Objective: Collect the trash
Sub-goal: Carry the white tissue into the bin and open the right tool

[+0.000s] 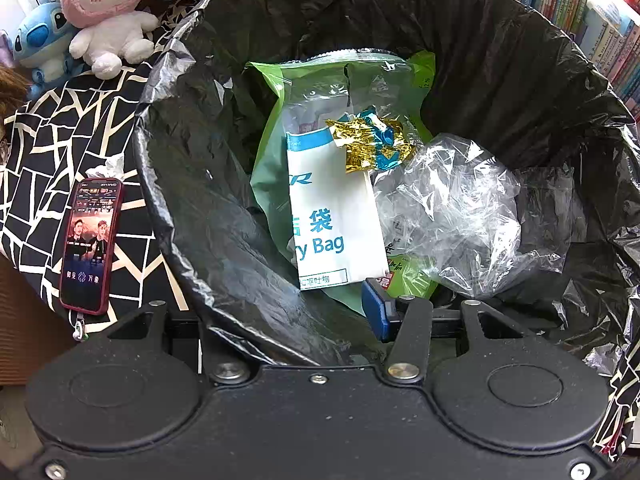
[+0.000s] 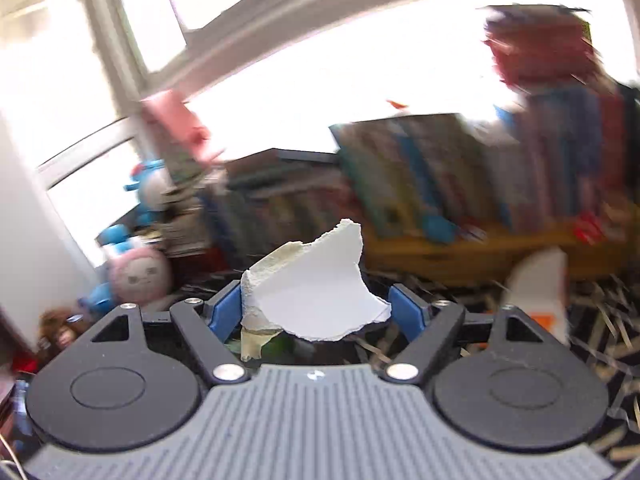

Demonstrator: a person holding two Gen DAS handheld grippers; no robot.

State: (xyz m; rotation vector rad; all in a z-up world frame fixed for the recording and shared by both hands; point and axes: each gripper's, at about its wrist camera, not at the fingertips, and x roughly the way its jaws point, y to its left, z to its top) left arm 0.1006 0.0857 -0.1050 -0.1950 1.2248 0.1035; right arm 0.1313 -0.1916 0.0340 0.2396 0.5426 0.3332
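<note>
A bin lined with a black trash bag (image 1: 224,208) fills the left wrist view. Inside lie a white paper bag (image 1: 336,216) on a green plastic bag (image 1: 272,92), a gold and blue foil wrapper (image 1: 372,144) and crumpled clear plastic (image 1: 452,216). My left gripper (image 1: 288,316) is shut on the near rim of the lined bin; one blue pad (image 1: 376,308) shows inside, and the liner hides the other. My right gripper (image 2: 314,308) is shut on a torn white foam piece (image 2: 312,292), held up in the air between both blue pads.
A phone in a red case (image 1: 92,246) and a crumpled tissue (image 1: 110,166) lie on a black-and-white patterned cloth (image 1: 60,140) left of the bin. Plush toys (image 1: 108,12) sit behind it. Shelves of books (image 1: 600,20) stand at the right. The right wrist view is blurred.
</note>
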